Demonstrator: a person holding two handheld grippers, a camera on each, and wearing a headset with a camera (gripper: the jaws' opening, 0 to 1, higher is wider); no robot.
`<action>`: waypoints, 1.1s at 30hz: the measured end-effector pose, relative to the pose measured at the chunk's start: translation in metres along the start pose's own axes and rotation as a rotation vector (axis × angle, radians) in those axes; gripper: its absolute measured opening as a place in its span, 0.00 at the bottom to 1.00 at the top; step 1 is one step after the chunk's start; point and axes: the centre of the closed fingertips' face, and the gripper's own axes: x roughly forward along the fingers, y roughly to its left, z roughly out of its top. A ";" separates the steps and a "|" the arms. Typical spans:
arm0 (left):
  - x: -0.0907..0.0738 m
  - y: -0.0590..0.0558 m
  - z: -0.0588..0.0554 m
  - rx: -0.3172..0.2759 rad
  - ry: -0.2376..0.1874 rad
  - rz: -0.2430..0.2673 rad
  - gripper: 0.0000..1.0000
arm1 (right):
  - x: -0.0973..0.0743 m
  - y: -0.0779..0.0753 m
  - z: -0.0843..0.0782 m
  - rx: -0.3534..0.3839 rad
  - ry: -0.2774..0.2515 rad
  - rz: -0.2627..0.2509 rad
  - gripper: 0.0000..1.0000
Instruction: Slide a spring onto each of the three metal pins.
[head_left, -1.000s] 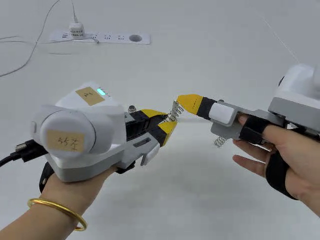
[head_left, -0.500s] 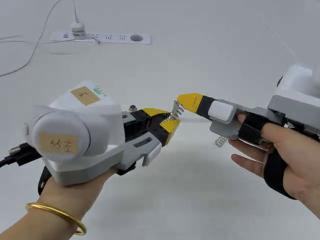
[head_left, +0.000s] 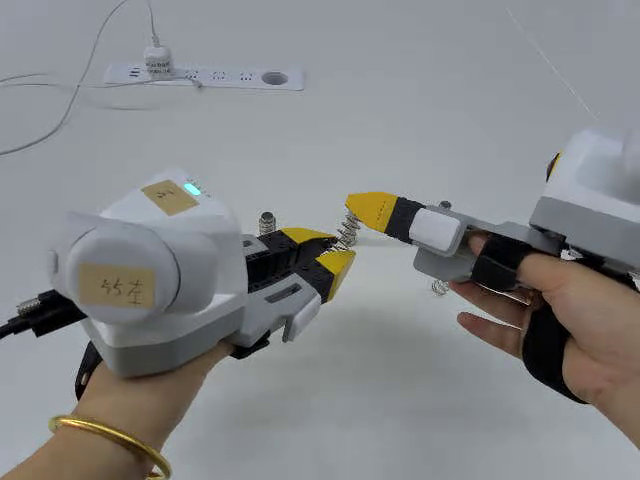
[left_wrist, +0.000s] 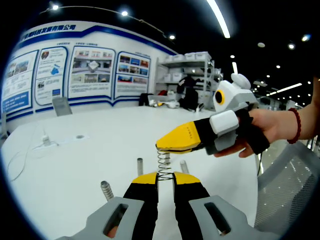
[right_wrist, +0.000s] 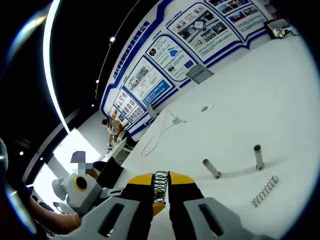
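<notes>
A small steel spring is held in the air between both grippers. My left gripper is shut on its lower end, and my right gripper is shut on its upper end. The left gripper view has the spring rising from my left gripper into the right one's yellow tips. Behind it stand two bare pins and a pin wearing a spring. In the right gripper view the spring sits between the right gripper's tips. A loose spring lies near the bare pins.
A white power strip with a plugged-in cable lies at the far edge of the white table. The loose spring peeks out under the right gripper. Bare tabletop stretches around the pins.
The right gripper has edged slightly left toward the left gripper. The spring stays gripped between the two sets of tips.
</notes>
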 end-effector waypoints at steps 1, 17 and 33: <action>0.000 0.000 0.000 0.001 0.000 0.000 0.11 | 0.000 0.000 0.000 -0.001 0.000 0.000 0.11; 0.000 0.000 -0.008 0.012 0.033 0.009 0.18 | -0.001 0.003 0.014 -0.058 -0.041 -0.010 0.11; -0.012 0.010 -0.019 -0.018 0.092 0.067 0.38 | 0.009 -0.007 0.033 -0.179 -0.103 -0.073 0.11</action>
